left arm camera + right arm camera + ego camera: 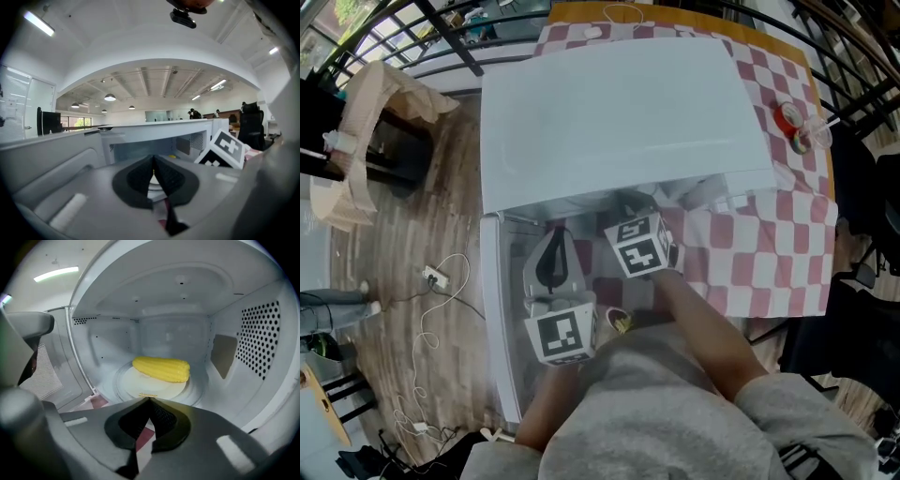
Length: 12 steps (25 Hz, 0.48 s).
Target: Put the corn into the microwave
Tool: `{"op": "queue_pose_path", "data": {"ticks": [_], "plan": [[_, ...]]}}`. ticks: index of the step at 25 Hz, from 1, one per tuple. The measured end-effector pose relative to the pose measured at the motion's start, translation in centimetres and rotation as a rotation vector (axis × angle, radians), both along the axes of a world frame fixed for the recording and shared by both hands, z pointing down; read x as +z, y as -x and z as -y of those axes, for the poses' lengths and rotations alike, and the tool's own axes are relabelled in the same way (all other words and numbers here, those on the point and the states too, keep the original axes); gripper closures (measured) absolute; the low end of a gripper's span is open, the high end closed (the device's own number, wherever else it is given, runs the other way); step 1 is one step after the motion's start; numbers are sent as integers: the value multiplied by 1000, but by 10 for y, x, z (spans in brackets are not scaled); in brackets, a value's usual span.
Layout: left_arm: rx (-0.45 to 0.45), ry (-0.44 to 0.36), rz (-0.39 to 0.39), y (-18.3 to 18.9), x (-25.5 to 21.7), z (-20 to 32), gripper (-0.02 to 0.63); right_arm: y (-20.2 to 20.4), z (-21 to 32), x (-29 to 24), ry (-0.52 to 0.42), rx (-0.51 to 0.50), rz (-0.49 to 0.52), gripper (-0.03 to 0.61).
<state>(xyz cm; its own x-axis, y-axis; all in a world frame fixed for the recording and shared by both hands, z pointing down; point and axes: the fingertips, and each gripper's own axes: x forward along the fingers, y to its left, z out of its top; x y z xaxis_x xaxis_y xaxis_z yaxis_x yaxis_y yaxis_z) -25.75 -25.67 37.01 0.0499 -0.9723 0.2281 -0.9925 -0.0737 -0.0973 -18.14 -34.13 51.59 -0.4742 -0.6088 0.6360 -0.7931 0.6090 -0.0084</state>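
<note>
Though just beyond right gripper's [149,399] joined, empty jaws, corn [161,369] seemingly loose on microwave turntable [140,384].

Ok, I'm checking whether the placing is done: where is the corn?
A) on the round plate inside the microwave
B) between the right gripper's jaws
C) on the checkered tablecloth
A: the corn lies on the round plate inside the microwave, ahead of the right gripper, whose jaws are together and empty.
</note>
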Motion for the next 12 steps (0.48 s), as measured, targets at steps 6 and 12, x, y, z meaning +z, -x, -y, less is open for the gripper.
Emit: {"op": "queue_pose_path", "data": {"ticks": [6,12], "plan": [[12,-35,3,-5,-10,-14,604,11,-18,-46,-36,-149,263,580],[23,-62,-7,-12,-23,-39,604,-8,-58,-125,-214,-231,364,580]]}}
